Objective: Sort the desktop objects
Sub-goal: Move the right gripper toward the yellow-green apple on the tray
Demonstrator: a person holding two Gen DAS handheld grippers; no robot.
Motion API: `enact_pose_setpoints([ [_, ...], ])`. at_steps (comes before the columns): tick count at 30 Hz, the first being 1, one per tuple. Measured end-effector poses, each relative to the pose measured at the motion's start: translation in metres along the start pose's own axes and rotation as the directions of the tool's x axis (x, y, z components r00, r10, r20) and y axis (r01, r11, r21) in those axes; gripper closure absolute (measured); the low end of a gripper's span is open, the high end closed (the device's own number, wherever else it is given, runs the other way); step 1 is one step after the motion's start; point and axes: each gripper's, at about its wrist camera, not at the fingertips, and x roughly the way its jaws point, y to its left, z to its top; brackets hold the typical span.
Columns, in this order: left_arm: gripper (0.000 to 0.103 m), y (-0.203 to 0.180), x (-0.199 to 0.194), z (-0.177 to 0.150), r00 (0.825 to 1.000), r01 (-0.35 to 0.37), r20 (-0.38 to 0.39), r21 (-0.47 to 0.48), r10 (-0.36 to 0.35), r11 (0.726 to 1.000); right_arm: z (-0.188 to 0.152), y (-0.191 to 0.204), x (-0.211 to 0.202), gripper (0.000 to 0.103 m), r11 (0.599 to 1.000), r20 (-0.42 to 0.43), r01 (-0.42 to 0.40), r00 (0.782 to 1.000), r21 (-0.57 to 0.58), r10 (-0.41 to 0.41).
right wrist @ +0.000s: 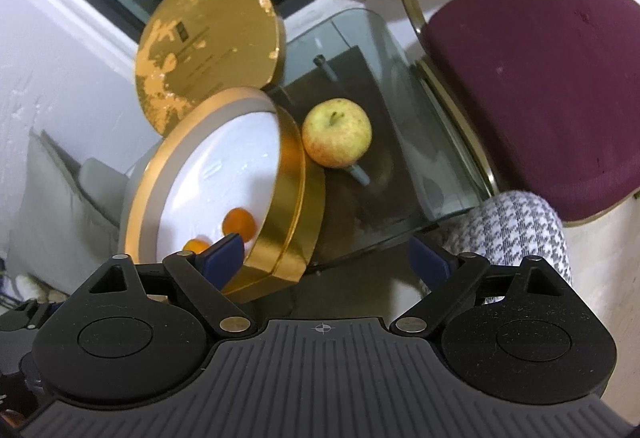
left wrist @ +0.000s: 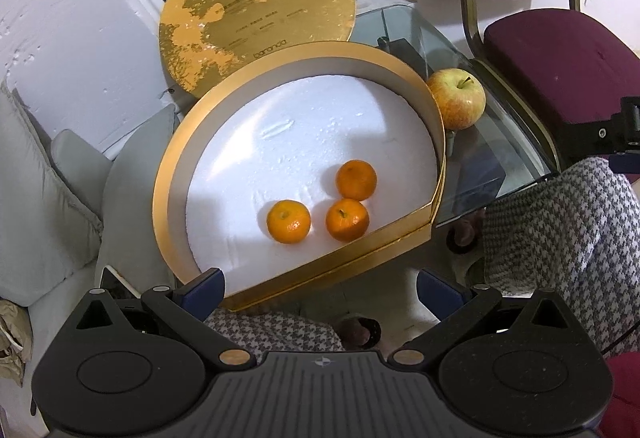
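A round gold box (left wrist: 168, 174) (right wrist: 288, 198) with a white foam floor sits on a glass table. Three tangerines (left wrist: 289, 221) (left wrist: 347, 219) (left wrist: 356, 180) lie inside it near the front; in the right wrist view I see two of them (right wrist: 239, 224) (right wrist: 196, 245), partly hidden. A yellow-red apple (left wrist: 457, 104) (right wrist: 337, 137) rests on the glass just right of the box. My left gripper (left wrist: 320, 290) is open and empty, held above the box's near rim. My right gripper (right wrist: 326, 258) is open and empty too, short of the table edge, with the apple ahead.
The gold lid (left wrist: 256, 14) (right wrist: 208, 50) leans against the wall behind the box. A maroon chair (left wrist: 560, 50) (right wrist: 532, 78) stands right of the glass table (left wrist: 480, 166) (right wrist: 420, 166). A person's houndstooth-clad legs (left wrist: 560, 230) (right wrist: 520, 234) are below the table's near edge. Grey cushions (left wrist: 48, 178) lie left.
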Motion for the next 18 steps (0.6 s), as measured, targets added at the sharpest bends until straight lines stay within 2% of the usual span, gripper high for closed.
enact_pose_setpoints([
  [5, 0.001, 0.002, 0.009, 0.004, 1.0, 0.01, -0.011, -0.006, -0.01, 1.0, 0.003, -0.007, 0.017, 0.01, 0.999, -0.015, 0.016, 1.0, 0.034, -0.016],
  [9, 0.001, 0.008, 0.021, 0.008, 0.999, 0.014, -0.035, -0.023, -0.014, 1.0, 0.014, -0.008, 0.032, 0.01, 0.998, 0.004, 0.001, 1.0, 0.061, -0.002],
  [14, 0.001, 0.024, 0.036, 0.018, 0.998, 0.008, -0.054, -0.068, -0.012, 0.998, 0.04, -0.011, 0.06, 0.013, 0.989, 0.026, -0.048, 0.999, 0.139, 0.044],
  [18, 0.001, 0.038, 0.049, 0.027, 0.998, 0.003, -0.068, -0.114, -0.011, 0.994, 0.067, -0.013, 0.093, 0.013, 0.976, 0.028, -0.038, 0.999, 0.214, 0.032],
])
